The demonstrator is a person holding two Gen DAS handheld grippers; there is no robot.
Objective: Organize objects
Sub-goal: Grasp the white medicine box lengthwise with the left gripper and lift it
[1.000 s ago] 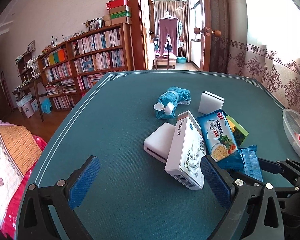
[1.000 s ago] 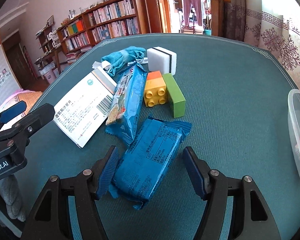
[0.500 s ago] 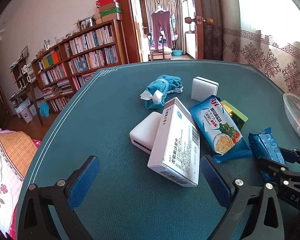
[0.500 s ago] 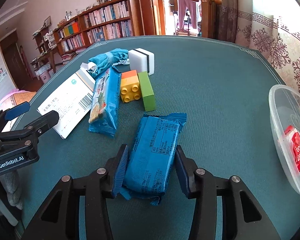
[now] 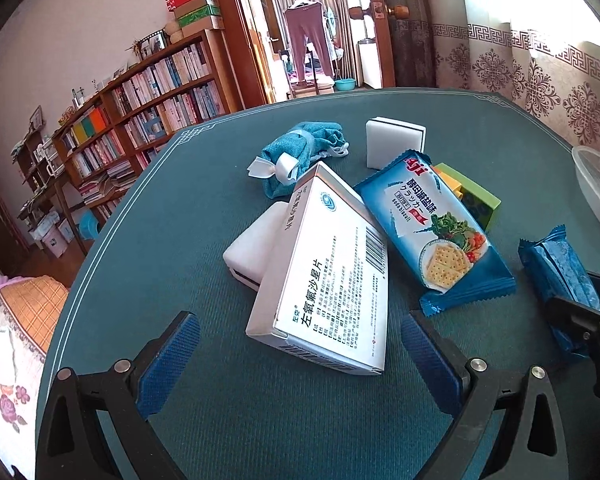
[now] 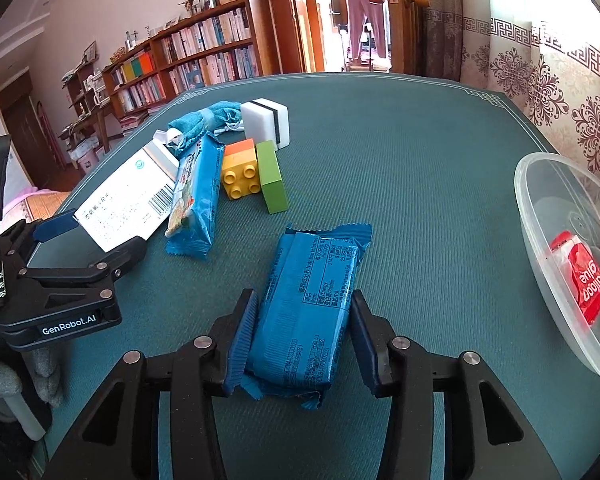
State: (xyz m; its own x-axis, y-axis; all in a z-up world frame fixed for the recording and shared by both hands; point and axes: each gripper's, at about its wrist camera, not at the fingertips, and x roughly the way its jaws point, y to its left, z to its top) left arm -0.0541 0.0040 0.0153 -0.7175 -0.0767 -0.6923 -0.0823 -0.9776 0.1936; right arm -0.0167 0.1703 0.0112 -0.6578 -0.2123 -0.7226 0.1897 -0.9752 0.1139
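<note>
My right gripper (image 6: 300,332) is shut on a blue snack pack (image 6: 312,292), held lengthwise between the pads just above the green table; the pack also shows in the left wrist view (image 5: 556,276). My left gripper (image 5: 300,364) is open, its fingers on either side of the near end of a white medicine box (image 5: 332,280), which leans on a white case (image 5: 252,244). A blue cracker packet (image 5: 432,232), toy bricks (image 6: 256,172), a white sponge block (image 6: 266,122) and a rolled blue cloth (image 5: 300,156) lie behind.
A clear plastic bowl (image 6: 540,216) at the right table edge holds a red packet (image 6: 580,276). The left gripper's body (image 6: 60,284) sits left of the right gripper. Bookshelves and a doorway stand beyond the table.
My right gripper closed on the blue snack pack and drew it away from the pile toward the right. My left gripper moved forward around the white medicine box, still open.
</note>
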